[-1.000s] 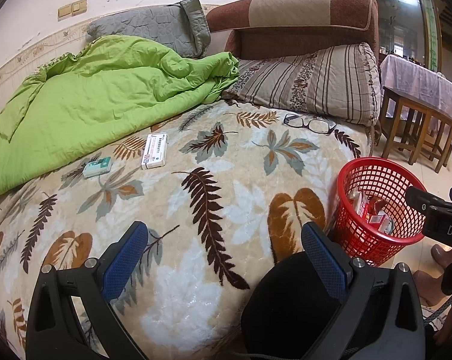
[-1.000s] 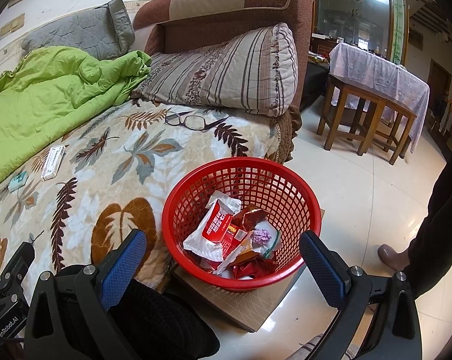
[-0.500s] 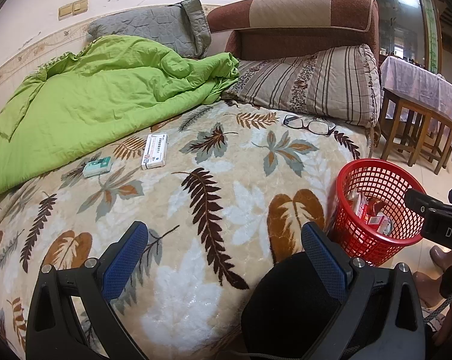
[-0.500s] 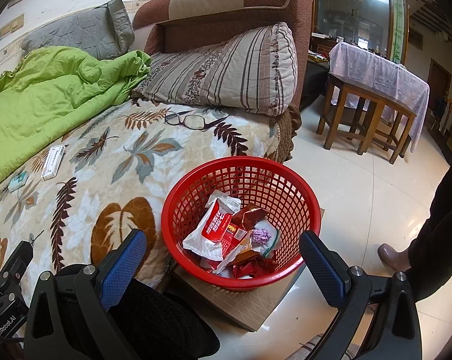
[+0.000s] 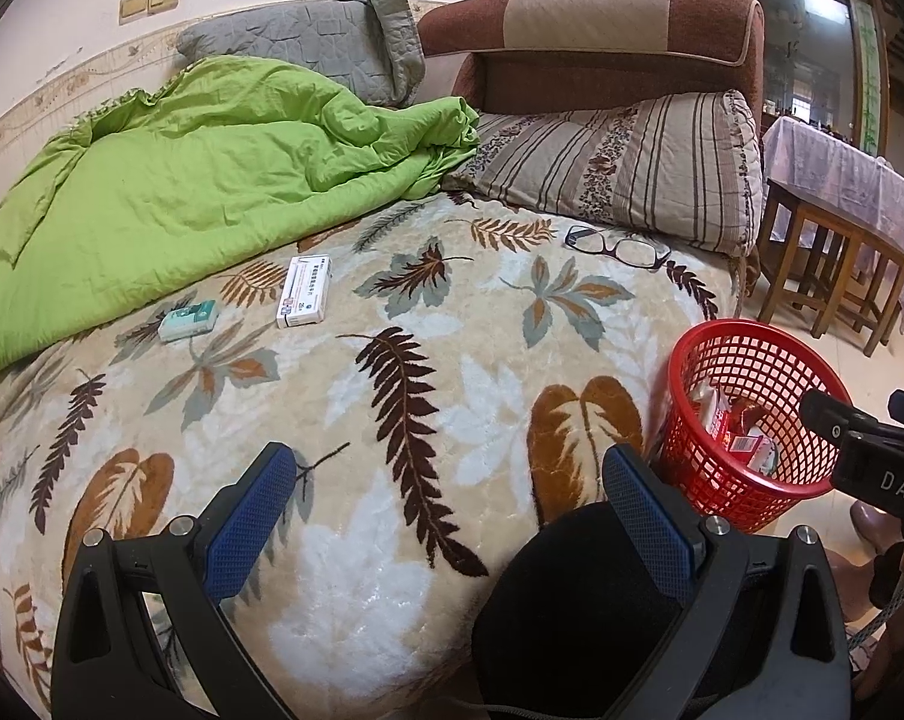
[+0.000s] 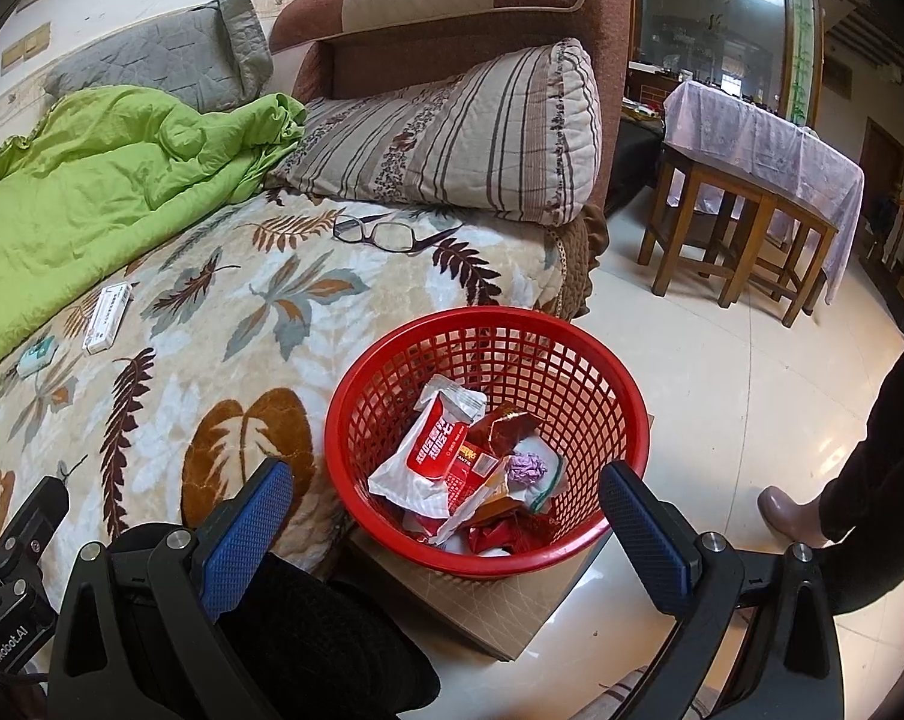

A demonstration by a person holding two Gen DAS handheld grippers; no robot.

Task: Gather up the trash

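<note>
Trash wrappers are piled in the red basket, which is set on a flat piece of cardboard on the floor just beside the bed. On the leaf-patterned blanket, a white box and a small teal packet are seen lying near each other close to the green quilt, and a pair of glasses is seen near the striped pillow.

The left claw is held wide over the near edge of the bed, with nothing between its blue pads. The right claw is likewise spread wide and empty, held above the basket.

The two items on the blanket are judged to be what remains to be collected, though it cannot be told whether they are empty. Several risks are foreseen. The glasses could be mistaken for trash and taken. The flat box, lying low in soft plush, could be missed or pushed deeper, and blanket pile could be pinched with it. The light packet could be knocked under the quilt. A careless drop could also miss the basket's rim, or the basket could be tipped off its cardboard.
</note>
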